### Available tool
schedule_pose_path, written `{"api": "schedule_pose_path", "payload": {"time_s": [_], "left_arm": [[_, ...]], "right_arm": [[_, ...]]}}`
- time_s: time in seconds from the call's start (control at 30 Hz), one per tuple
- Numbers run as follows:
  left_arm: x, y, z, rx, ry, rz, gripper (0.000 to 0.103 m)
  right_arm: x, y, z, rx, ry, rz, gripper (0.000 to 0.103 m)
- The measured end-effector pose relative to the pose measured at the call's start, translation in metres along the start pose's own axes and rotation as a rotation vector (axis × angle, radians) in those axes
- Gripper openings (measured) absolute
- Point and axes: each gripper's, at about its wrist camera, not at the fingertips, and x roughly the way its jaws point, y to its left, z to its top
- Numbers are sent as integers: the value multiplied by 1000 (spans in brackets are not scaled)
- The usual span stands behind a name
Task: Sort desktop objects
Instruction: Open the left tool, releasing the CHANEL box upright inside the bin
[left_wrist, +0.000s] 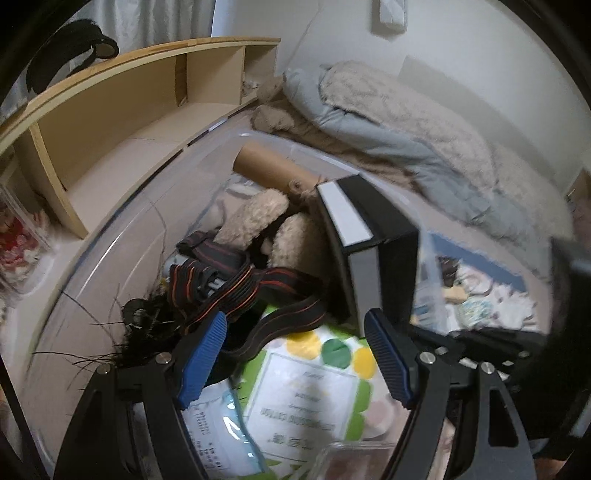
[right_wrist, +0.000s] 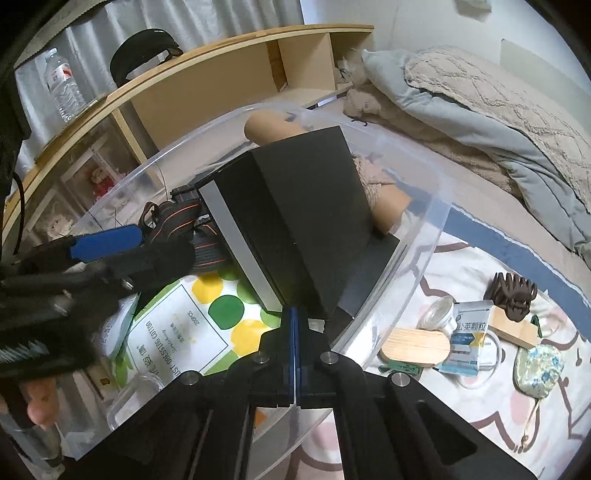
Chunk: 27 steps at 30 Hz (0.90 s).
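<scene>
A clear plastic bin (right_wrist: 424, 236) is seen on a bed, filled with mixed objects. A black box (right_wrist: 295, 221) with a grey-white side band stands tilted inside the bin, leaning over a cotton pad package (right_wrist: 207, 325) printed with green and yellow dots. The right gripper (right_wrist: 295, 332) is positioned at the lower edge of the black box, its blue-padded fingers (right_wrist: 291, 343) pressed together with no gap visible between them; whether an edge of the box is pinched there cannot be told.

In the left wrist view the left gripper (left_wrist: 295, 354) is held over the bin with its blue pads (left_wrist: 203, 354) set well apart and nothing between them. Just beyond it a black strap with orange stripes (left_wrist: 236, 288) is draped over the contents, with a cream plush toy (left_wrist: 258, 218) and a cardboard tube (left_wrist: 273, 170) behind it. The black box (left_wrist: 369, 236) is seen to the right of the plush toy. A black feathery item (left_wrist: 144, 325) lies at the left side of the bin.

Outside the bin, on a patterned cloth (right_wrist: 461, 258), a brown hair claw (right_wrist: 511, 299), a blue and white sachet (right_wrist: 467, 339), an oval wooden piece (right_wrist: 415, 347) and a floral pouch (right_wrist: 539, 369) are spread out. A wooden shelf (right_wrist: 221, 74) stands behind, with a water bottle (right_wrist: 64, 86) on top, and a blue-grey quilt (right_wrist: 480, 122) is bunched on the bed.
</scene>
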Motion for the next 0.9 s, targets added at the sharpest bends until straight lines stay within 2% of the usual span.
{"api": "schedule_pose_path", "payload": {"time_s": [0.07,0.3,0.43,0.57,0.67,0.8,0.9], "left_arm": [[5,-2,-1,27,14,52,77],[18,1,-5,47,95,60,77],[21,-1,-12,109,140,108,77],[6,6,-15,109,106,97,77],[2,22,-11,45,87,85,77],[4,45,0,-116,99,-23,77],[14,46,7,-172,125,-42,77]], "right_arm": [[0,0,0,9,-1,4,0],[0,-1,1,17,-4,11,0],[2,3,3,-3,5,6,0],[6,9,5,-30,26,-30,0],[10,8,9,-20,59,-22,0],[14,10,12,-16,90,-37,0],[14,12,9,-36,97,-59,0]]}}
